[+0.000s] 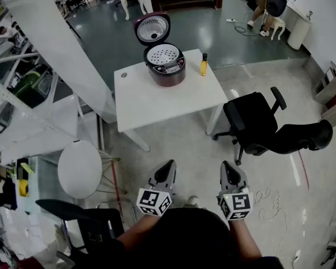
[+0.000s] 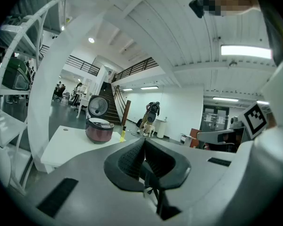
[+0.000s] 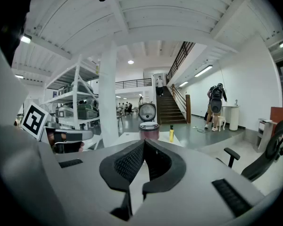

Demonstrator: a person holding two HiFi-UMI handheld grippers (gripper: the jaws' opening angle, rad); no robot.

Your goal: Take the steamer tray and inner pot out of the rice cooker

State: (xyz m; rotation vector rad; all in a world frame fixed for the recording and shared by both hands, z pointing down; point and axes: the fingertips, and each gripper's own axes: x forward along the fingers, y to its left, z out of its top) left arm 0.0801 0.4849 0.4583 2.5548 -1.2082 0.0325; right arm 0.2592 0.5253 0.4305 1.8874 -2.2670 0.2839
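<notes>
The left gripper [image 1: 168, 165] and right gripper [image 1: 226, 165] are held near the body, jaws pressed together on nothing, well apart from the table [image 1: 157, 102]. There the cooker [image 1: 167, 67] is seen with lid [image 1: 153, 28] raised and tray [image 1: 163, 55] seated inside, the pot presumably hidden beneath. Nothing is judged removed; both lifts are left.

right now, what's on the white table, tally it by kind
rice cooker: 1
steamer tray (sitting in the open cooker): 1
yellow bottle: 1
total: 3
</notes>
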